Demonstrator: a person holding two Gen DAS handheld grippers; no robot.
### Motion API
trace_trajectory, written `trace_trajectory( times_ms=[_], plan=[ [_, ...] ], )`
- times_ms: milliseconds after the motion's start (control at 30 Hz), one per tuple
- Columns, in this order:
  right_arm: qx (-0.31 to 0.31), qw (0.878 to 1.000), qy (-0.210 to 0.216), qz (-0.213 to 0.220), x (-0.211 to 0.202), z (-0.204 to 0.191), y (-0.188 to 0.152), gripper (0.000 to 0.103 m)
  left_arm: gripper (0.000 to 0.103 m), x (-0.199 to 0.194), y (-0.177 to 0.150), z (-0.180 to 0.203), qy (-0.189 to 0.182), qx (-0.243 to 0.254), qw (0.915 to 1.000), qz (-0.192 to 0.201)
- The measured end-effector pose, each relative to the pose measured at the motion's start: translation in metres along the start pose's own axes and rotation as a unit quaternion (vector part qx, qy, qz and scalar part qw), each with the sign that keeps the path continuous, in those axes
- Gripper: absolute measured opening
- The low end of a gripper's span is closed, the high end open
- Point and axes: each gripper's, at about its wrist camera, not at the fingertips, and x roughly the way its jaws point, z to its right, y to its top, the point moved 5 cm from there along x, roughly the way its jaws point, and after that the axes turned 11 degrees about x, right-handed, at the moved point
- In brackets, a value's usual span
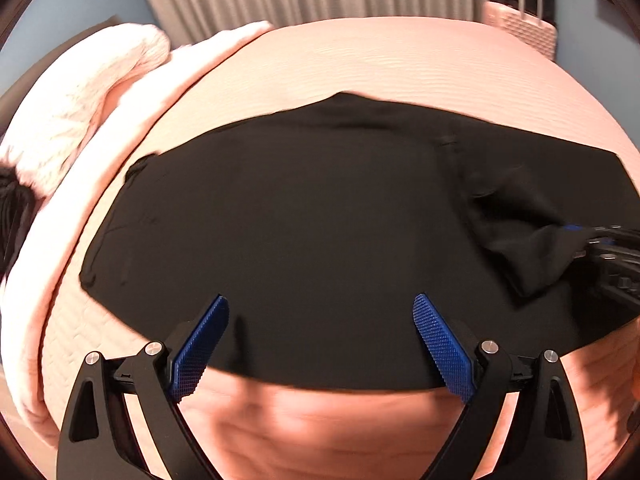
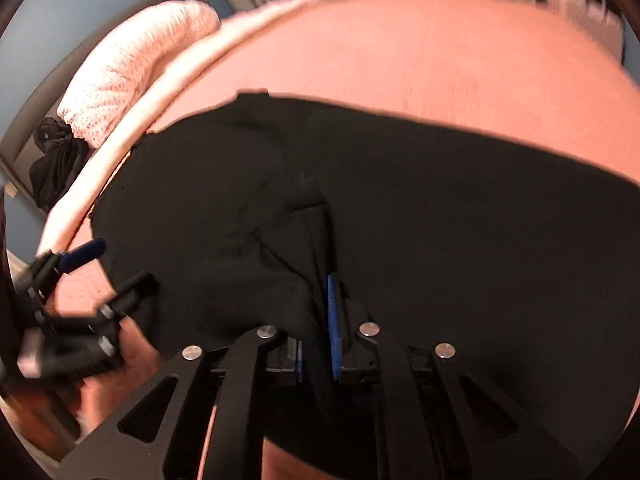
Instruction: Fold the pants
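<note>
Two tools work over one pair of black pants (image 1: 304, 216), which lies spread nearly flat across the pink bedspread (image 1: 400, 60) of a bed, its near edge towards the cameras. The right tool (image 2: 320, 320) has its blue pads pressed together on a bunched fold of the black cloth, and a raised ridge of fabric runs up from that pinch over the flat part of the garment; in the left wrist view the same lifted flap shows at the right side. The left tool (image 1: 320, 320) hangs spread wide above the near edge of the pants, with nothing between its pads and no contact that I can see. Judging by this, the step in hand is carrying the pinched part across to lay one half over the other. To do it well, keep the pinch firm and low, draw the cloth across evenly so that it does not drag the layer beneath, and line up edge on edge before letting go. Bringing the free tool down on the flat layer would likely keep it from sliding.
</note>
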Motion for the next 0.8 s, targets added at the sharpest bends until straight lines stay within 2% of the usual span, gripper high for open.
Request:
trace_trajectory(
  times_ms=[133,200,233,267,333,400,433,500,567,600,633,667,733,767,800],
  plan=[
    [-0.019,1.0,-0.023,-0.001,-0.003,-0.01,-0.005,0.016,0.093,0.004,-0.007,-0.017,-0.005,-0.02,0.9998,0.005],
    [-0.034,0.999,-0.019,-0.008,-0.006,-0.015,-0.006,0.032,0.093,0.002,-0.006,-0.018,-0.006,-0.027,0.9996,0.01],
    [-0.048,0.999,-0.021,-0.008,-0.009,-0.021,-0.009,0.046,0.093,0.004,-0.005,-0.018,-0.008,-0.028,0.9995,0.011],
    [-0.062,0.998,-0.024,-0.007,-0.009,-0.026,-0.009,0.052,0.093,0.001,-0.006,-0.017,-0.011,-0.028,0.9995,0.014],
    [-0.106,0.993,-0.043,0.002,-0.015,-0.039,-0.017,0.057,0.093,0.0,-0.008,-0.015,-0.011,-0.024,0.9995,0.016],
    [-0.135,0.989,-0.062,0.018,-0.016,-0.043,-0.016,0.066,0.093,0.0,-0.011,-0.014,-0.009,-0.02,0.9997,0.014],
    [-0.142,0.987,-0.077,0.015,-0.011,-0.043,-0.013,0.074,0.093,0.001,-0.012,-0.015,-0.008,-0.022,0.9996,0.013],
    [-0.138,0.989,-0.056,-0.009,-0.008,-0.042,-0.011,0.074,0.093,0.001,-0.014,-0.017,-0.013,-0.025,0.9996,0.01],
    [-0.126,0.992,0.011,-0.02,-0.027,-0.046,-0.009,0.075,0.093,-0.004,-0.016,-0.02,-0.012,-0.023,0.9996,0.014],
    [-0.122,0.992,0.033,-0.015,-0.037,-0.048,-0.006,0.075,0.093,-0.005,-0.017,-0.022,-0.011,-0.021,0.9996,0.015],
    [-0.115,0.992,0.047,-0.004,-0.048,-0.048,-0.003,0.082,0.093,-0.007,-0.019,-0.024,-0.01,-0.02,0.9996,0.016],
    [-0.105,0.993,0.055,0.005,-0.055,-0.046,0.0,0.084,0.093,-0.007,-0.02,-0.025,-0.011,-0.02,0.9996,0.014],
    [-0.087,0.995,0.048,-0.001,-0.054,-0.039,0.009,0.082,0.093,-0.008,-0.022,-0.025,-0.016,-0.025,0.9995,0.011],
    [-0.102,0.994,0.023,-0.014,-0.044,-0.037,0.01,0.069,0.093,-0.008,-0.022,-0.025,-0.017,-0.028,0.9994,0.008],
    [-0.116,0.993,0.001,-0.026,-0.034,-0.039,0.011,0.061,0.093,-0.008,-0.023,-0.024,-0.02,-0.029,0.9994,0.007]
  ],
)
